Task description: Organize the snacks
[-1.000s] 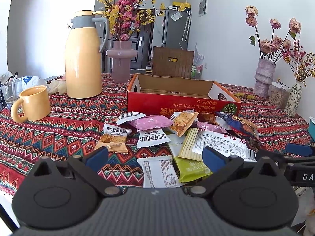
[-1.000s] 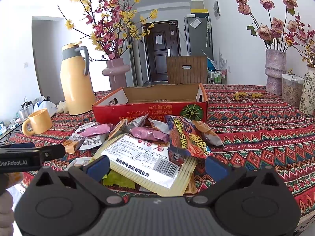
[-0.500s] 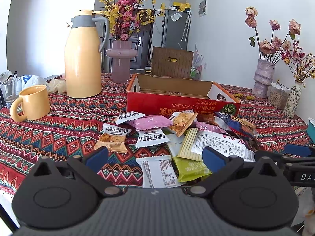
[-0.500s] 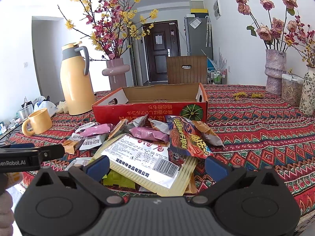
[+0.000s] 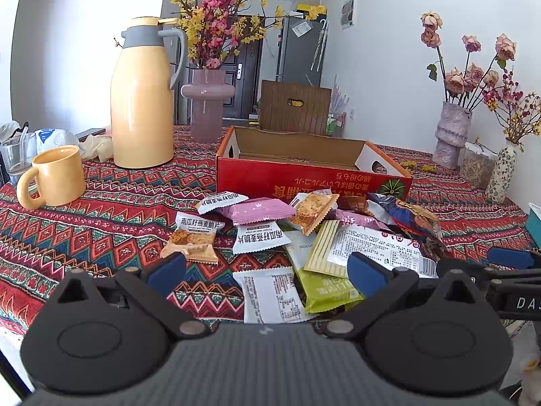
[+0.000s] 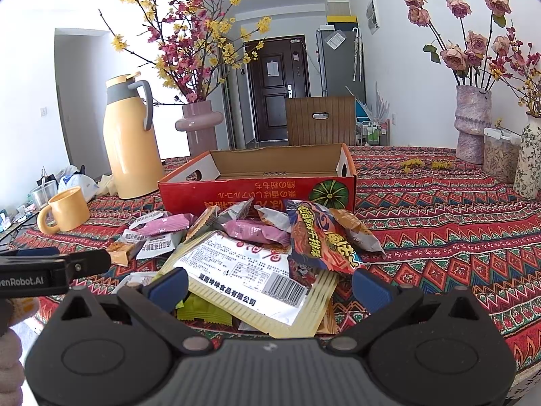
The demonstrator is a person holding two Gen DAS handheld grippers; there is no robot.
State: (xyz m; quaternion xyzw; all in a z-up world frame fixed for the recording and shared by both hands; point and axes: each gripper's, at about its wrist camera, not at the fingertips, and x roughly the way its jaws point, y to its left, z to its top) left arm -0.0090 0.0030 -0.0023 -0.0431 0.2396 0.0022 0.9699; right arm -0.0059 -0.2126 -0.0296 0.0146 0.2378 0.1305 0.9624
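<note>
Red cardboard box [image 5: 304,182] sits open-topped on the patterned woven tablecloth [image 5: 101,223], long axis running left-right across both views, printed front wall facing the cameras w/ lettering upside down. Snack packets [image 6: 243,253] lie in a loose heap on the cloth just in front of it, none inside as far as visible: glossy crinkly foil & plastic, mostly flat rectangles w/ serrated ends. Big white-labelled pack [image 6: 250,277] lies on top, barcode end toward the right cam; dark orange-lettered bag [image 6: 318,243] overlaps its far right corner. Small pink packet [image 5: 260,209] lies w/ long axis left-right, near the box front. Left gripper [image 5: 267,270] spread wide, holding nothing, low at the heap's near edge; right gripper [image 6: 268,286] likewise gaping, empty, at the big pack's near edge. Behind left: smooth yellow thermos [image 5: 142,101], yellow mug [image 5: 57,176], pink vase [image 5: 207,101] of blossoms. 2 more vases stand far right.
</note>
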